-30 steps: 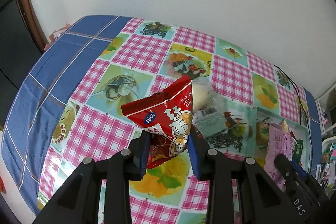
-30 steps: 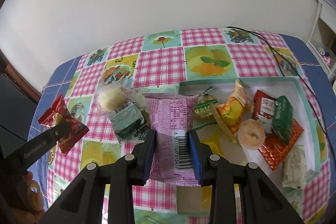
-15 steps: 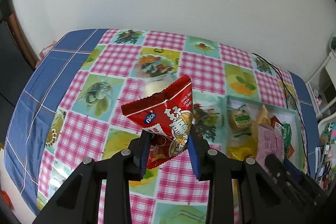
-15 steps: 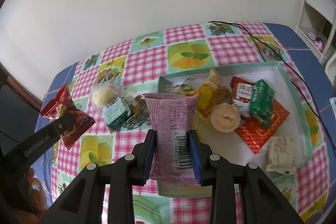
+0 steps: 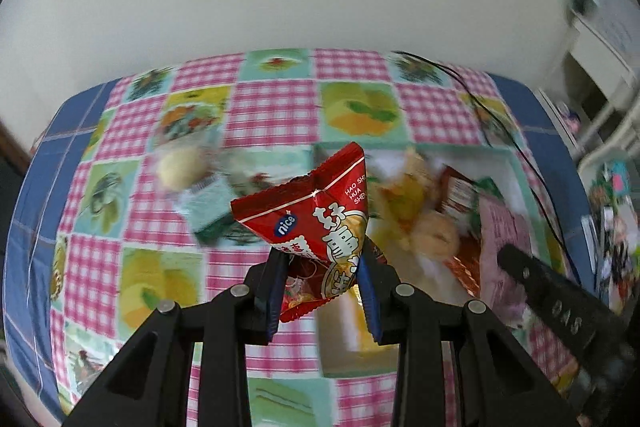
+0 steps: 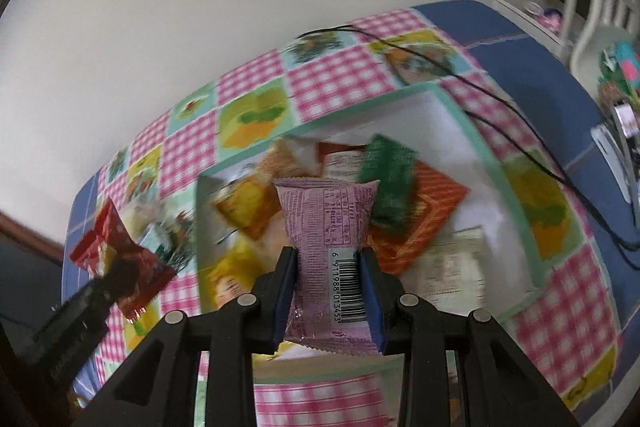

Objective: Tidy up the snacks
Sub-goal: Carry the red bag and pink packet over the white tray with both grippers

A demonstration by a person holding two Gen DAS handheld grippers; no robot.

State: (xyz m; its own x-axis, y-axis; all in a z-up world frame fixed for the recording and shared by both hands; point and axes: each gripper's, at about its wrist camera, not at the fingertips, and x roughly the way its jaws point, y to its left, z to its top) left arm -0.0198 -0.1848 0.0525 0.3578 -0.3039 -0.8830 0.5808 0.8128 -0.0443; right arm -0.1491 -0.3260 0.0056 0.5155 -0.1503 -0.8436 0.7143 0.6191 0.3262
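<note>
Left gripper [image 5: 322,281]: clenched on a red foil snack packet [image 5: 316,215], held above the checked tablecloth [image 5: 272,107] beside the tray.
Right gripper [image 6: 329,285]: clenched on a pink crinkle-edged snack packet [image 6: 326,211] (barcode facing the camera), held over the tray.
Tray: a shallow white box with a mint-green rim [image 6: 476,131] held a green packet [image 6: 386,179] lying on an orange one [image 6: 424,219].
Loose snacks: a round pale bun [image 5: 178,169] lay on the cloth, blurred.

Red packet [image 5: 316,223], pink packet [image 6: 326,215], pink-checked tablecloth [image 5: 272,115].

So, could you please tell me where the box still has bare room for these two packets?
Bare white floor shows along the box right wall, beyond the orange packet. The left and middle are crowded with snacks.
</note>
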